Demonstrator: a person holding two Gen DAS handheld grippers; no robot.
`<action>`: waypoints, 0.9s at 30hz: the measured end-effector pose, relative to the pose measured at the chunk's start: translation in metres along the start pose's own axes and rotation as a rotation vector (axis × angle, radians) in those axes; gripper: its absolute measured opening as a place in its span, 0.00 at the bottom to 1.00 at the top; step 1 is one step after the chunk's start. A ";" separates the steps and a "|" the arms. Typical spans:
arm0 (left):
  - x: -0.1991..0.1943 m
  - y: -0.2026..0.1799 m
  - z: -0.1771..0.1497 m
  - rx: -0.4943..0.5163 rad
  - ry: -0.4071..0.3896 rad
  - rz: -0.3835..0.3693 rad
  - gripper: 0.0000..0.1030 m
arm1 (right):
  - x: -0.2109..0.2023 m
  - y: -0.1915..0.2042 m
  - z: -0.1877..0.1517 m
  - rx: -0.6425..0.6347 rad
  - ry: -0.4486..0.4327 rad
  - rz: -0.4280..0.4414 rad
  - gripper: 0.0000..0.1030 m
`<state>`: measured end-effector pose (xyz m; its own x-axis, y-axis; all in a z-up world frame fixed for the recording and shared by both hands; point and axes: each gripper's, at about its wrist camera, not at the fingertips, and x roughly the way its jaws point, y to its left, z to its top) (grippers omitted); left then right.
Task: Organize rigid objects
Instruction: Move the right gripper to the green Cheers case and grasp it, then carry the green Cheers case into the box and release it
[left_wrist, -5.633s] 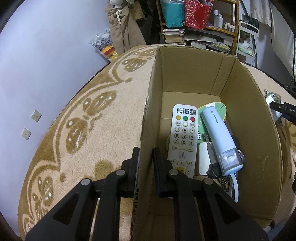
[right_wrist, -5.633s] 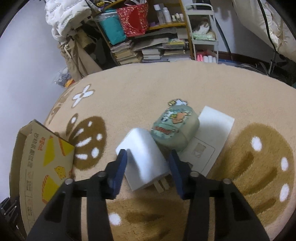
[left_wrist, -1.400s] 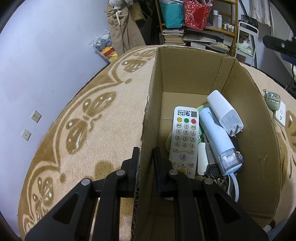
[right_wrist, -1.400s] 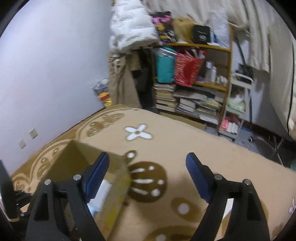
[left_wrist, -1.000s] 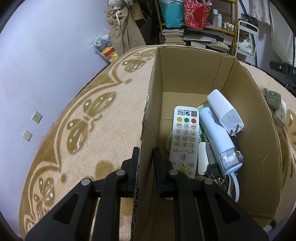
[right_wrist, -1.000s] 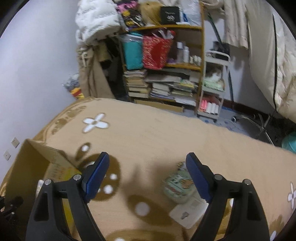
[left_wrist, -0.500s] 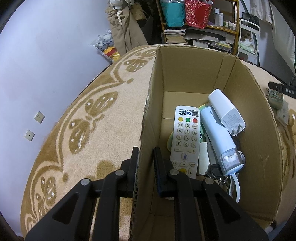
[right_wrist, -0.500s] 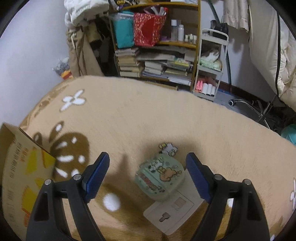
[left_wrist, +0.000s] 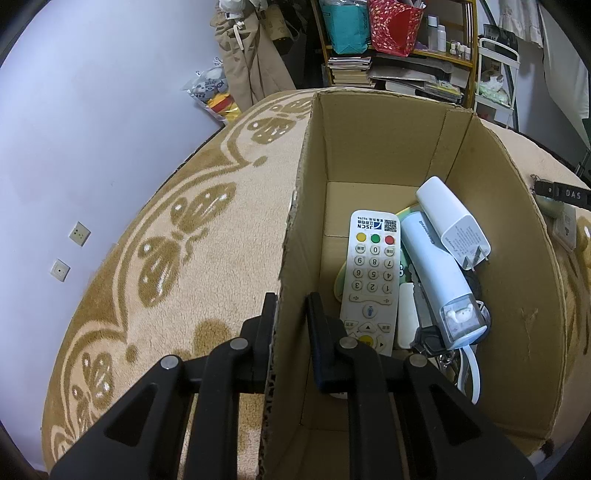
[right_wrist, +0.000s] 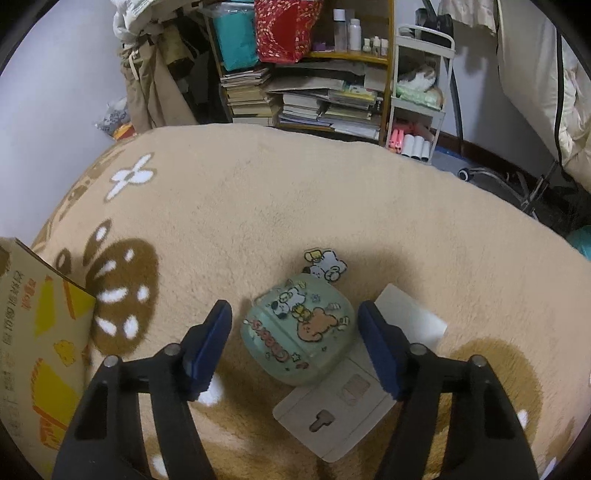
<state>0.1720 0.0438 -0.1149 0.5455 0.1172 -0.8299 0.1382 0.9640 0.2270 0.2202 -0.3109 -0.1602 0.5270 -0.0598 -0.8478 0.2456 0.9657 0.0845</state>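
My left gripper (left_wrist: 291, 321) is shut on the left wall of an open cardboard box (left_wrist: 295, 229). Inside lie a white remote (left_wrist: 371, 277), a pale blue device (left_wrist: 439, 284), a white plug charger (left_wrist: 452, 221), keys and a white cable. In the right wrist view my right gripper (right_wrist: 295, 343) is open, its blue fingers on either side of a green cartoon-printed case (right_wrist: 299, 328). The case rests on the carpet, partly on a white flat card (right_wrist: 354, 391). A small cartoon charm (right_wrist: 325, 264) lies just beyond the case.
The box corner (right_wrist: 33, 314) shows at the left of the right wrist view. A beige patterned carpet (right_wrist: 258, 206) covers the floor. A cluttered bookshelf (right_wrist: 310, 92), a white cart (right_wrist: 417, 110) and hanging clothes stand at the far edge.
The white charger went from my right gripper into the box. My right gripper then swung back from the box and came down open around the green case. The left gripper kept hold of the box wall.
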 end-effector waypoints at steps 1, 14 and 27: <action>0.000 0.000 0.000 0.000 0.000 0.000 0.14 | 0.000 0.001 0.000 -0.004 -0.001 -0.004 0.72; 0.000 0.000 0.000 -0.002 0.001 -0.002 0.14 | -0.007 0.008 -0.008 -0.033 -0.032 -0.019 0.67; 0.000 0.000 0.000 -0.002 0.001 -0.002 0.14 | -0.068 0.029 -0.023 0.039 -0.153 0.135 0.67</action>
<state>0.1715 0.0439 -0.1150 0.5445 0.1159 -0.8307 0.1374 0.9647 0.2247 0.1733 -0.2732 -0.1123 0.6736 0.0288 -0.7385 0.1940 0.9573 0.2143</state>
